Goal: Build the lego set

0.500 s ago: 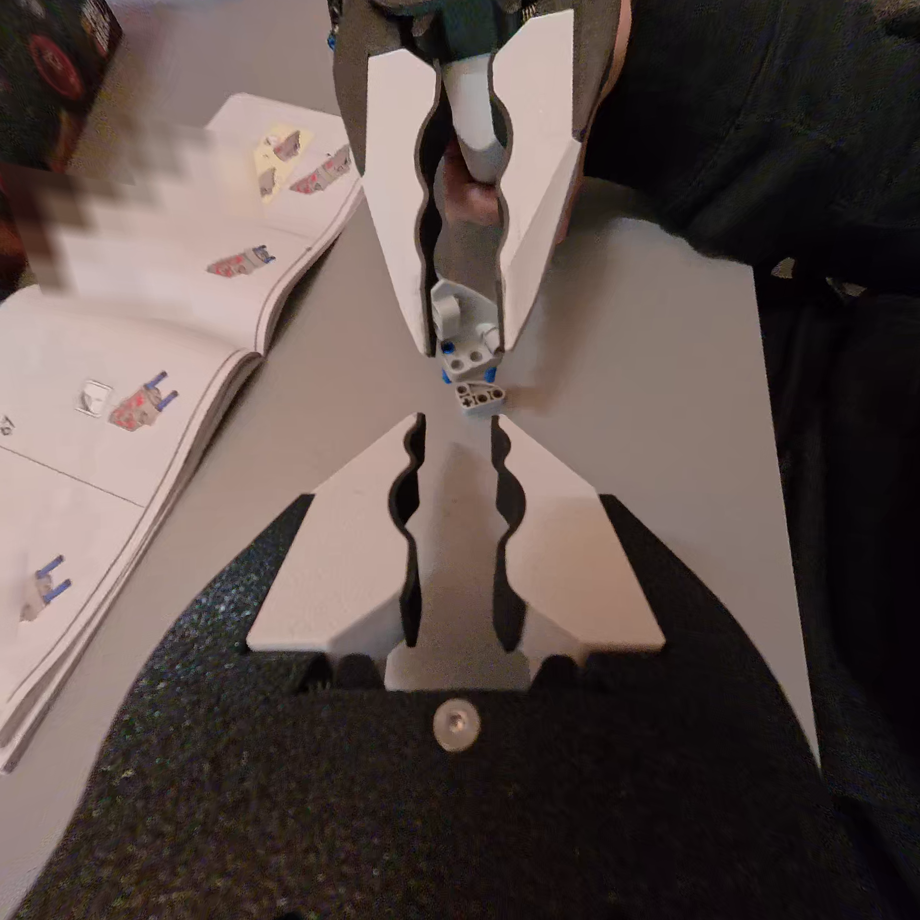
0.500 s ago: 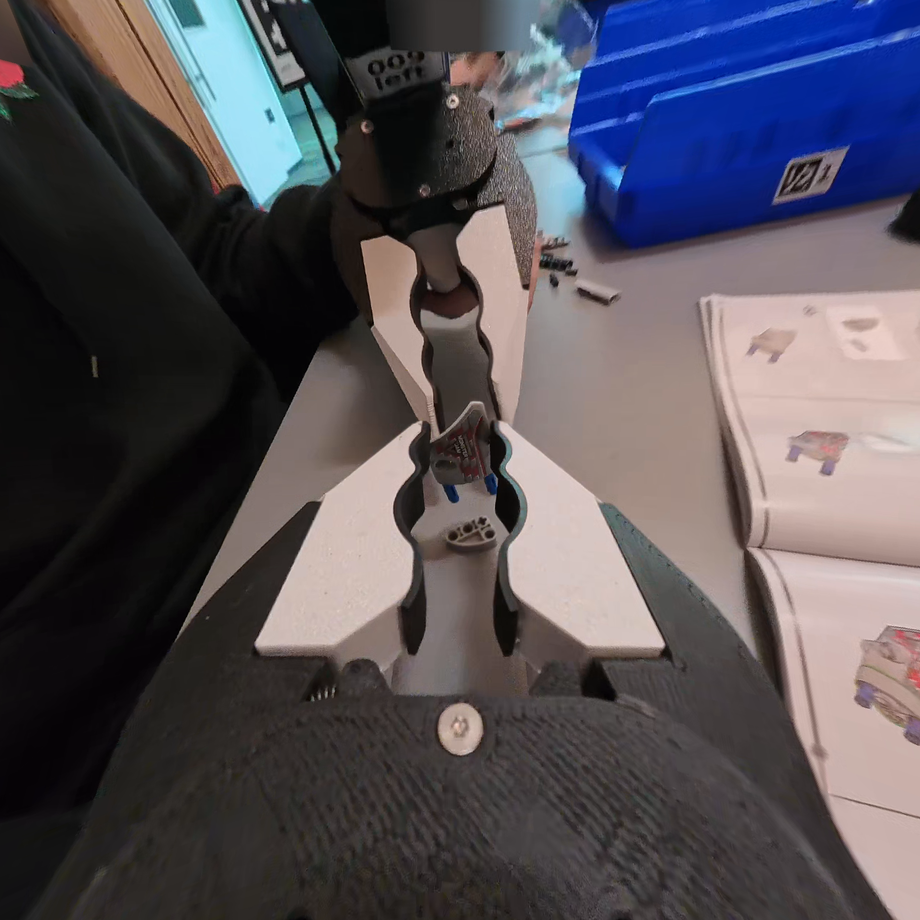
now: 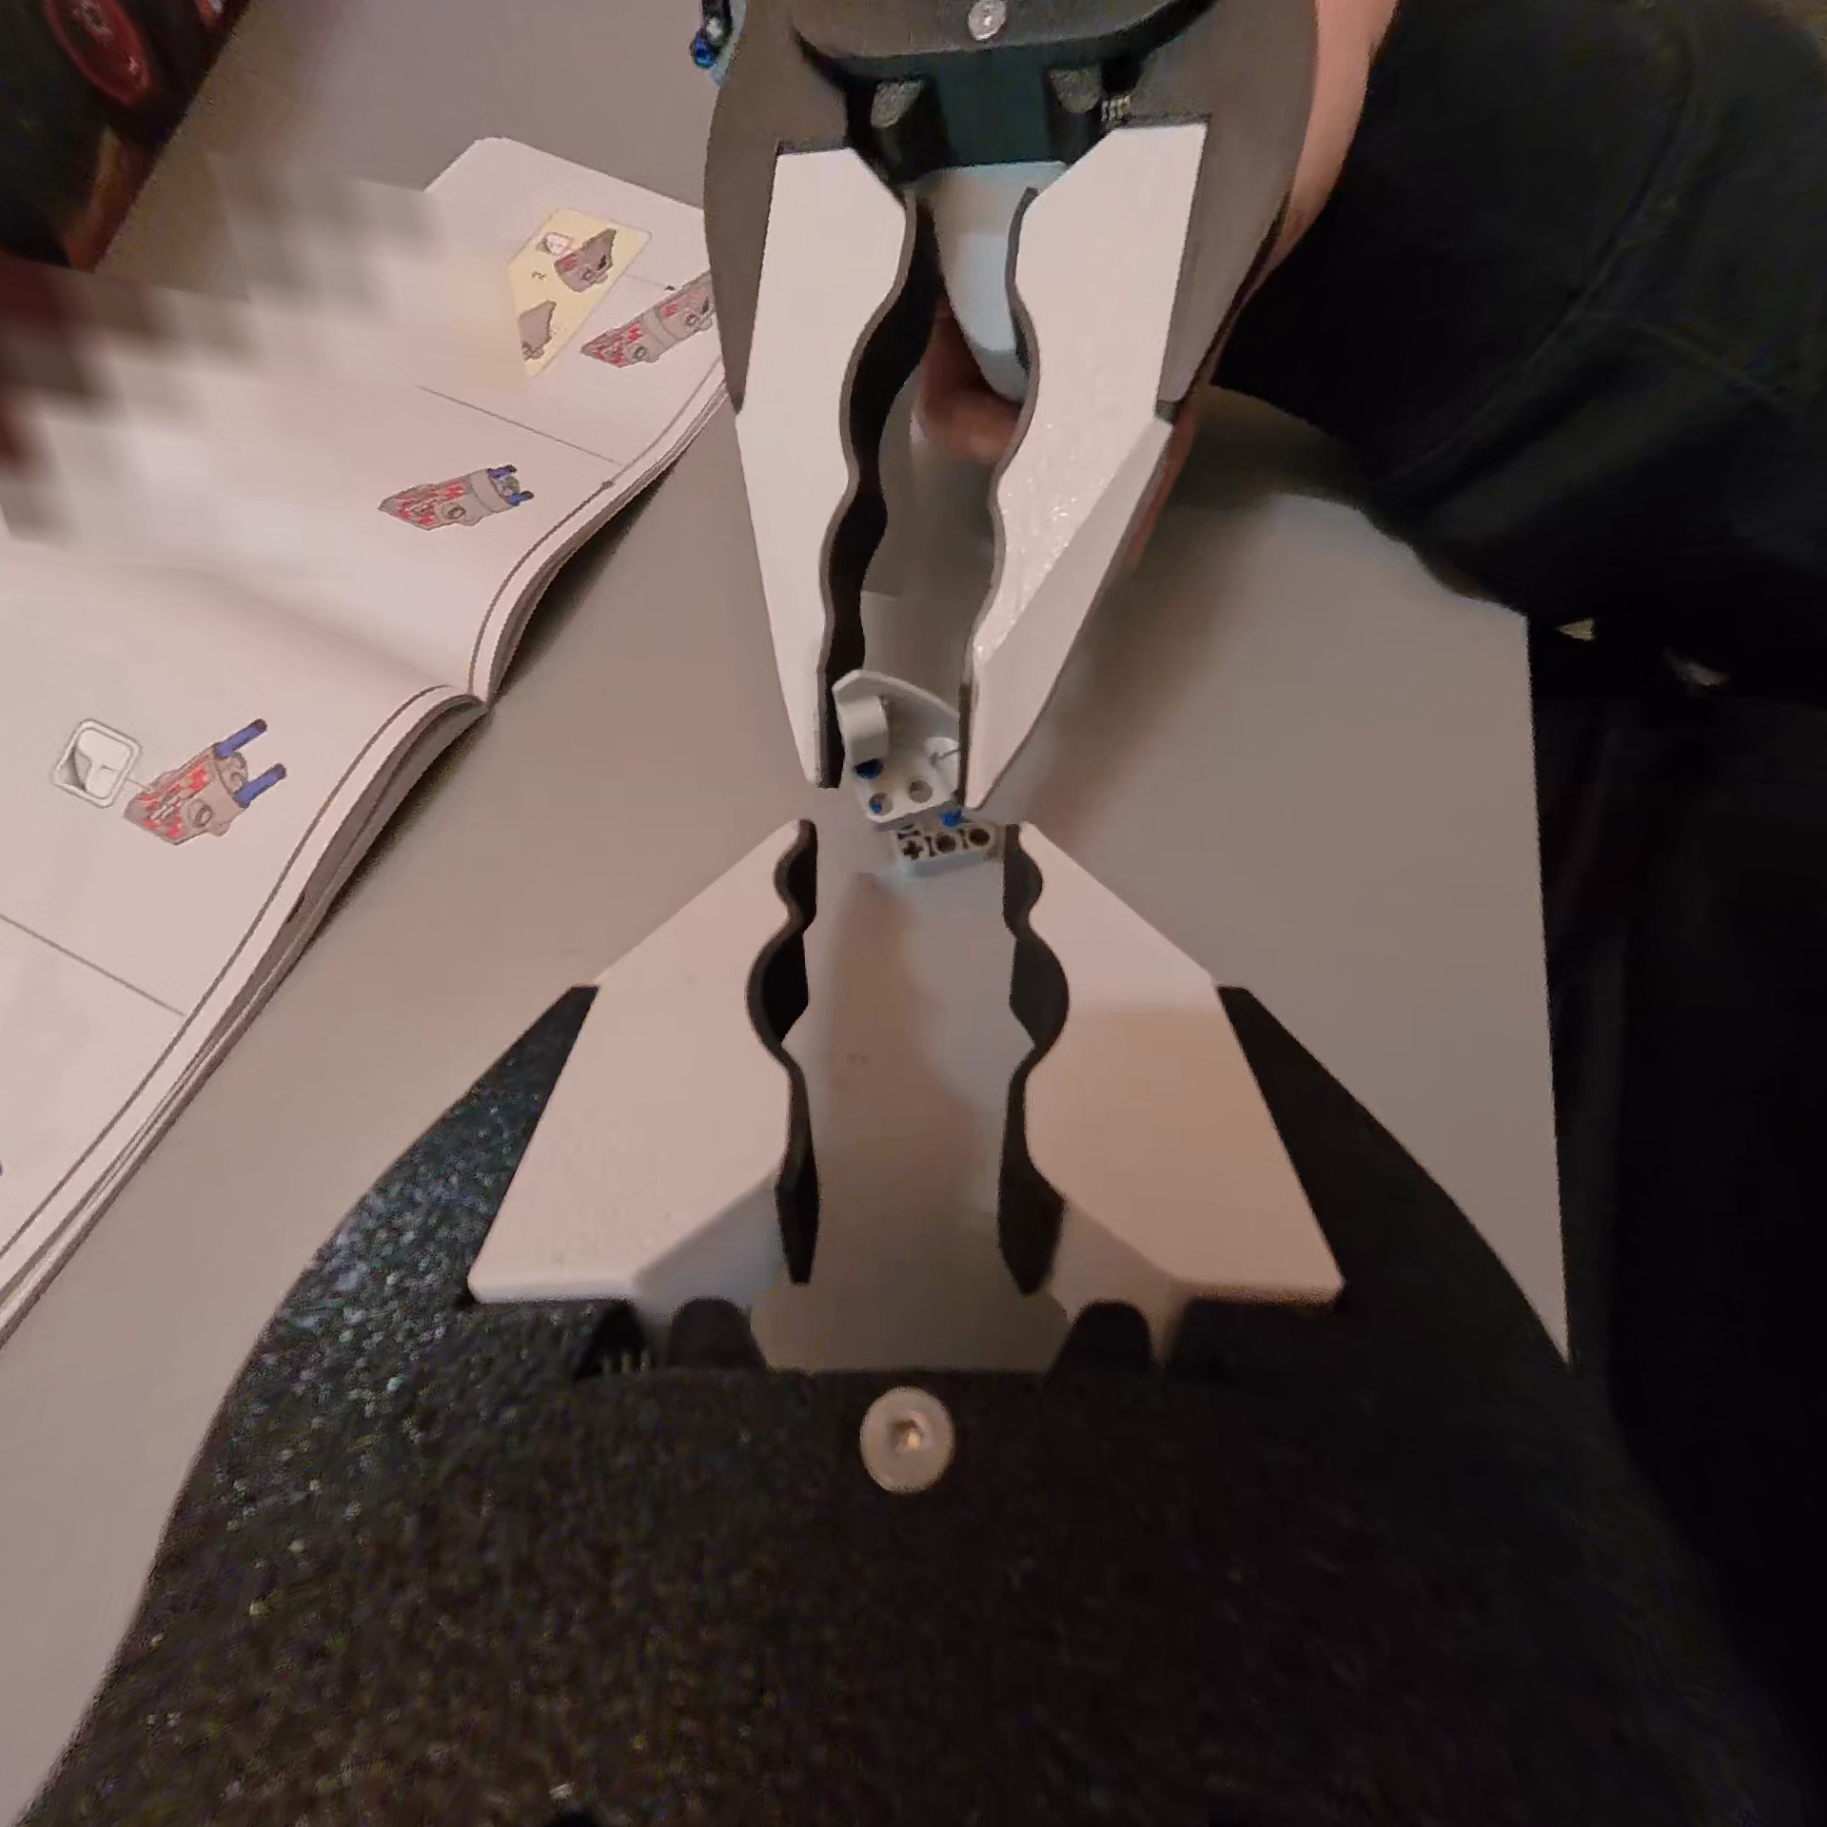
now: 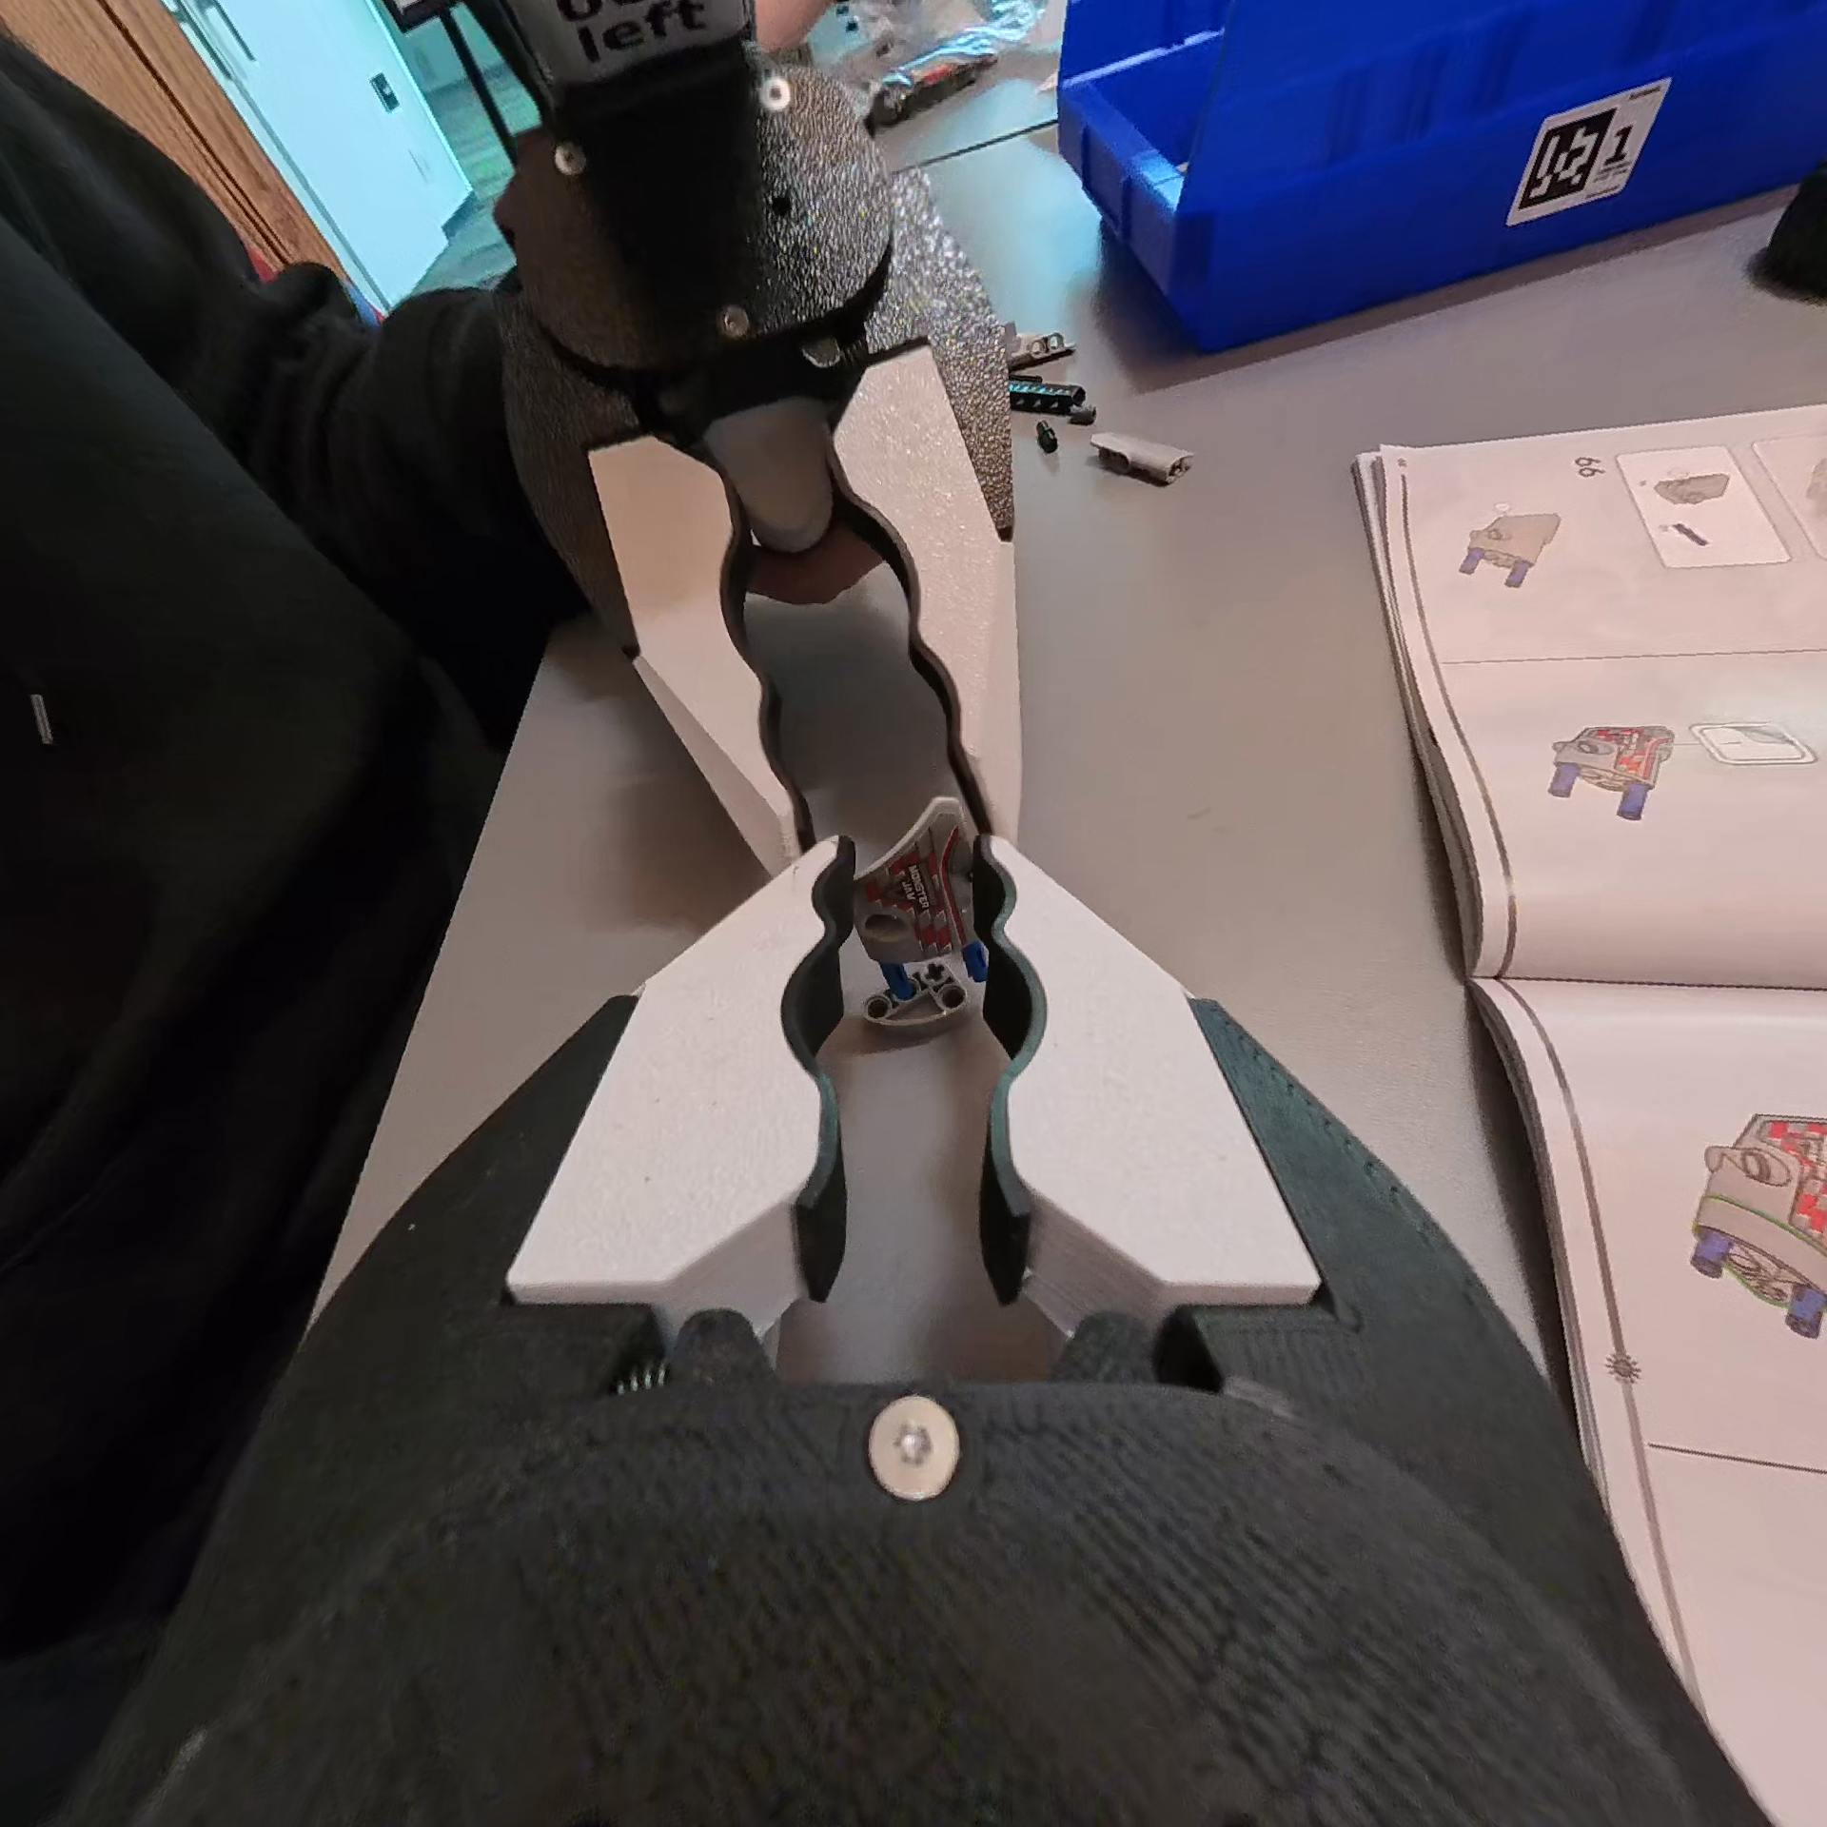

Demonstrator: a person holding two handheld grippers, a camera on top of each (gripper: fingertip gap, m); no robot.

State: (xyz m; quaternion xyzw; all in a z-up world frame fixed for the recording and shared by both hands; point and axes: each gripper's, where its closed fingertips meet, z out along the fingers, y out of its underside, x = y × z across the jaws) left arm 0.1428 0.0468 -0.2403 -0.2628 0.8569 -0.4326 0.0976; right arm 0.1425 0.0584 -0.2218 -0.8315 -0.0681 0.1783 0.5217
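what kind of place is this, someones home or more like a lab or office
Probably a lab or office workroom, not a home: a plain grey table holds a blue storage bin with a printed marker tag, an open instruction booklet, and a wooden door opens onto a hallway.

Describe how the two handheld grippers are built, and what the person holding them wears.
Both the left gripper and the right gripper have speckled black bodies, a silver screw at the centre, and white wedge-shaped fingers lined with wavy black pads. The left one carries a white label with writing. The person wears dark sleeves.
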